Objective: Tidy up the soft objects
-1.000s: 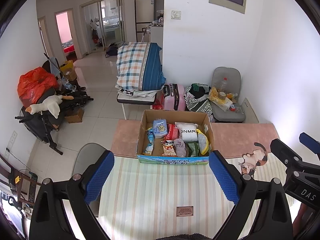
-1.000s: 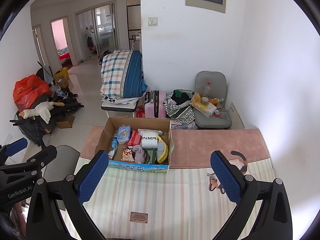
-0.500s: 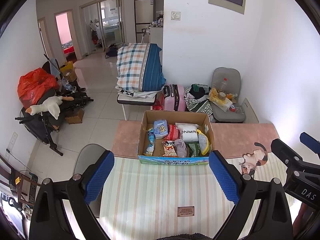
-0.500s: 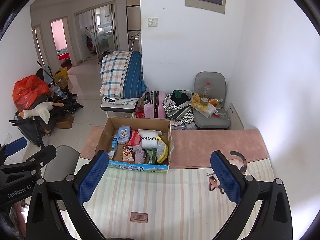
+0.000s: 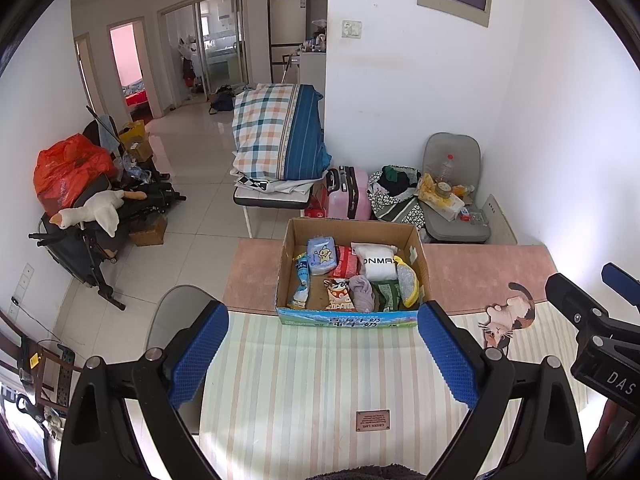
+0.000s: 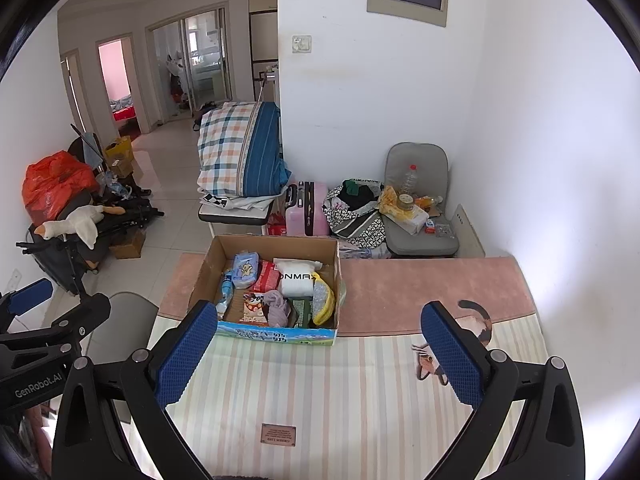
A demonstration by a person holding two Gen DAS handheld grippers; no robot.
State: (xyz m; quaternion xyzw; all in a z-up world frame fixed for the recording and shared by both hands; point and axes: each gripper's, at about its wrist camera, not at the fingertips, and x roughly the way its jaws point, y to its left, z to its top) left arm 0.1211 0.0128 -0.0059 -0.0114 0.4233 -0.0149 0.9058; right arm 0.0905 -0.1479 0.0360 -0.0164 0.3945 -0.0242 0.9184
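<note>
Cardboard box [image 5: 352,268] of packed soft goods sits mid-surface on striped cloth [image 5: 320,380]. Left gripper [image 5: 322,350] and right gripper [image 6: 320,350] hover short of it, fingers spread wide, empty. Risk: crowded items; a pinch could snag neighbours or drag the light box.

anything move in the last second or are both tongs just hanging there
Nothing has visibly changed. The left tongs and right tongs stay open and empty above the striped mat, and the cardboard box of soft items sits where it was, untouched.
</note>
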